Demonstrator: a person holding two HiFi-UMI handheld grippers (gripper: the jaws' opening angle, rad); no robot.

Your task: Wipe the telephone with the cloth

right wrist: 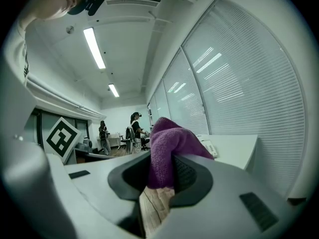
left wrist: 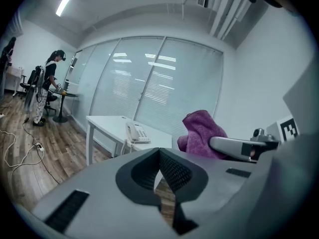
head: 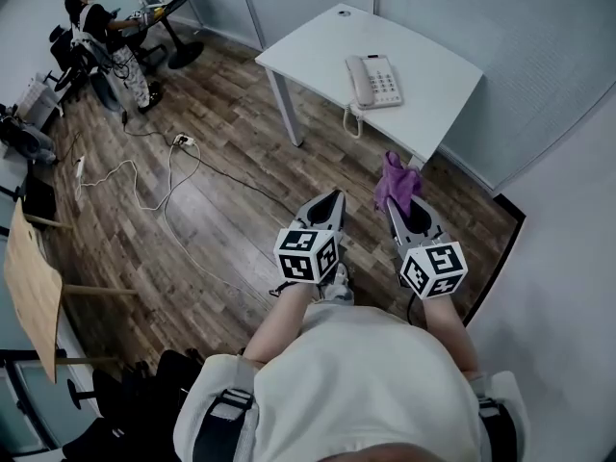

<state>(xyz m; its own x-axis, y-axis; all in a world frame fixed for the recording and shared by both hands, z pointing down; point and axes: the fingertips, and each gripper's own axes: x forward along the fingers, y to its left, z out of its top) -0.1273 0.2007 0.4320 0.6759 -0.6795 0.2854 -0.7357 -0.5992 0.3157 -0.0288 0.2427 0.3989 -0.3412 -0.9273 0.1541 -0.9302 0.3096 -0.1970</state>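
Our right gripper (head: 402,210) pinches the purple cloth (head: 395,181); our left gripper (head: 330,204), just left of it, is pressed together; the telephone (head: 373,80) lies farther off on the bench (head: 438,80).

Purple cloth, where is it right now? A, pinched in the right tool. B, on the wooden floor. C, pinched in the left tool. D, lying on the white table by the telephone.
A: the right gripper view shows the purple cloth clamped in the jaws of the right tool, while the left tool is shut on nothing and the telephone sits apart from it on the white table.
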